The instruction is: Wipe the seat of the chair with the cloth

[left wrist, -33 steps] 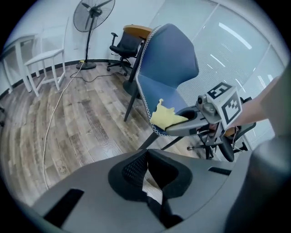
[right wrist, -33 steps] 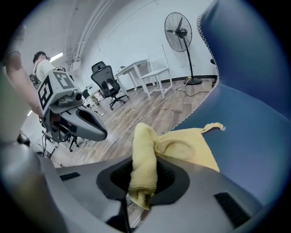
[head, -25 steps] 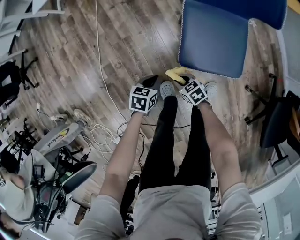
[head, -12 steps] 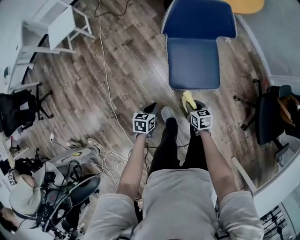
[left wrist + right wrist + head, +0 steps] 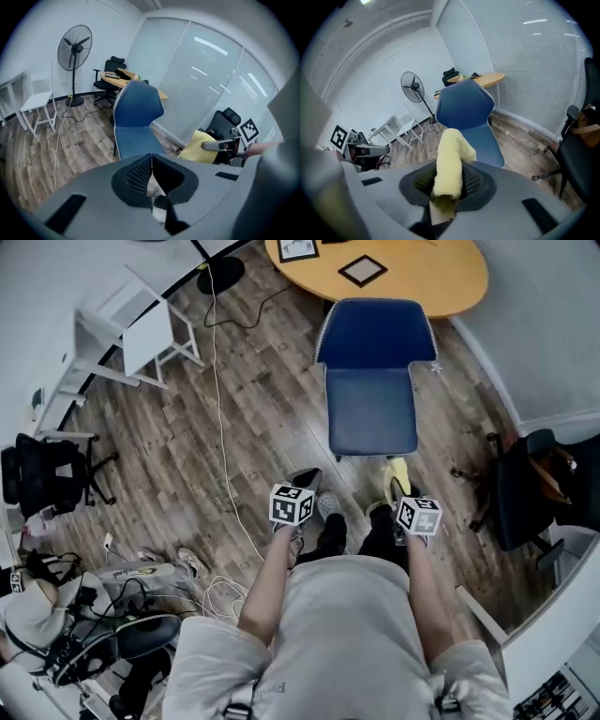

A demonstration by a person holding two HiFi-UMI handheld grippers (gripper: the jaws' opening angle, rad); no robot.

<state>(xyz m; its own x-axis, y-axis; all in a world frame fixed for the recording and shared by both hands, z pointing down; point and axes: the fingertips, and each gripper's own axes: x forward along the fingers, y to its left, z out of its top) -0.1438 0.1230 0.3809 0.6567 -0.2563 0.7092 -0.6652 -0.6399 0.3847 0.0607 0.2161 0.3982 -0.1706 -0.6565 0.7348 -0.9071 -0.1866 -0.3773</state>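
A blue chair (image 5: 370, 409) with a padded seat and back stands ahead of me on the wood floor; it also shows in the left gripper view as the blue chair (image 5: 136, 117) and in the right gripper view as the blue chair (image 5: 471, 117). My right gripper (image 5: 401, 486) is shut on a yellow cloth (image 5: 450, 164), which sticks up out of the jaws; the cloth (image 5: 399, 472) hangs just short of the seat's front edge. My left gripper (image 5: 305, 479) is shut with nothing in it, held level beside the right one and clear of the chair.
A round wooden table (image 5: 403, 268) stands behind the chair. A white cable (image 5: 220, 409) runs across the floor at left, near a white step stool (image 5: 141, 334). A black office chair (image 5: 525, 484) is at right, a floor fan (image 5: 74, 47) at the back, and cables and gear (image 5: 112, 615) at lower left.
The head view has pulled back and up: the chair now sits farther off and whole, with the table behind it in view. Both grippers stay shut, the cloth still in the right one.
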